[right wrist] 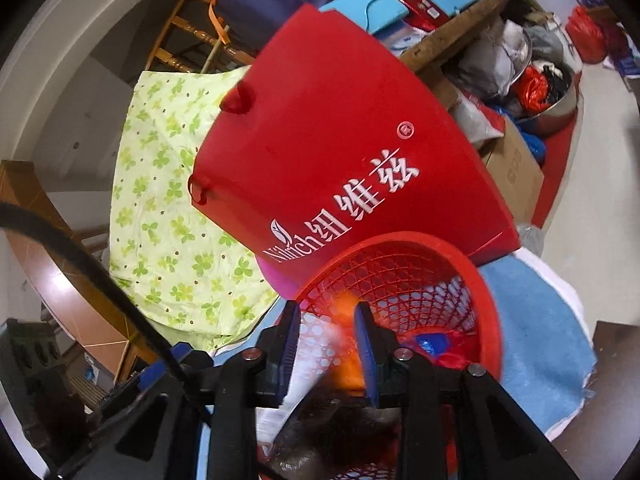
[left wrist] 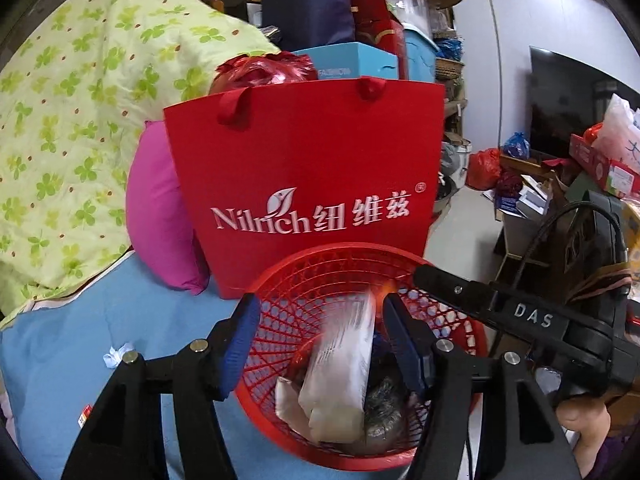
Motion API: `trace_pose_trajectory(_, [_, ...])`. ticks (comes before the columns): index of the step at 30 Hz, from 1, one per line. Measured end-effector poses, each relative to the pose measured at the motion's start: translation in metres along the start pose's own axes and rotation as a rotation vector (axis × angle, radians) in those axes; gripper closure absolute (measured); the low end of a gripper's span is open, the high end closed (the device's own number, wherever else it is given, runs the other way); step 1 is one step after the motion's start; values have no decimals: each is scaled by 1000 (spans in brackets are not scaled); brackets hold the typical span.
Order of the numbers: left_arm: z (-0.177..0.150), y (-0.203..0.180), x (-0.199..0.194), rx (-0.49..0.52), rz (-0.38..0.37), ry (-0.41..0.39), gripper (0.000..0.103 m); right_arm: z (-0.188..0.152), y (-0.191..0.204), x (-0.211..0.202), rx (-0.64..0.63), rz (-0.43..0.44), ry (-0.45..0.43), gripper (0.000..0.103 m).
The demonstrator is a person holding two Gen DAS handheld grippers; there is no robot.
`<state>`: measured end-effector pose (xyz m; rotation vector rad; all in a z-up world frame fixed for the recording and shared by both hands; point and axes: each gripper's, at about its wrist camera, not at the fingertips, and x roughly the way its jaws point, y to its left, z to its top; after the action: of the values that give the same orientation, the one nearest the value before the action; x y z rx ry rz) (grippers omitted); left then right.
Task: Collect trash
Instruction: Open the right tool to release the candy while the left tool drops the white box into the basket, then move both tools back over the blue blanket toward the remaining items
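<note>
- The left gripper (left wrist: 316, 340) hung over the red basket (left wrist: 472, 332), fingers parted; a blurred pale wrapper (left wrist: 340, 364) lay between them, touching neither pad, apparently dropping in.
- The right gripper (right wrist: 328, 344) stood over the same basket, fingers slightly apart around a blurred orange scrap (right wrist: 352, 364); whether the pads pressed it I could not tell.
- Good practice: release only above the rim, then clear off sideways.
- Beyond, a white crumpled scrap (left wrist: 118, 354) waited on the blue bedcover (left wrist: 80, 328).

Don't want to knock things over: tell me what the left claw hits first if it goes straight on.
Most likely the blurred white packet between the left claw's open fingers, over the red basket. Past it, the basket's far wall, then the red paper bag. Depth is uncertain.
</note>
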<state>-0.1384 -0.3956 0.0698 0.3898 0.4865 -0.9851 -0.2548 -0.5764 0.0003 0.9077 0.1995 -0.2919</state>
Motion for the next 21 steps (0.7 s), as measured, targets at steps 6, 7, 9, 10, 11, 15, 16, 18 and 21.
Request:
trace_pose_trajectory(6, [-28,35,-24,-82,68,-16,38,-2,10,-7,-23,9,-61,49])
trace_pose_trajectory(7, [-37,44,-30,-99,100,-17,38,-3,14,-9,-39,14,-71,49])
trace_pose_trajectory(9, [-55,63,-40,-135,142,-16,38,-7,27,-13,-88,24,-90,49])
trace_pose_trajectory(10, [-66,74,-45,-157,173,-11,38,-10,34,-14,-113,26,-98,49])
trace_pose_trajectory(11, [-78,87,-50,-180,210,-2,38,-14,43,-15,-148,34,-106,49])
trace_pose_trajectory(15, [-121,142,-69,-294,338,30,38,-38,84,-14,-279,100,-121,49])
trace_pose_trajectory(16, [-132,157,-74,-329,375,41,38,-47,98,-14,-326,128,-127,49])
trace_pose_trajectory(18, [-150,184,-82,-395,436,63,38,-62,119,-13,-403,165,-132,49])
trace_pose_trajectory(21, [-171,214,-91,-454,521,74,38,-93,154,-1,-525,216,-97,49])
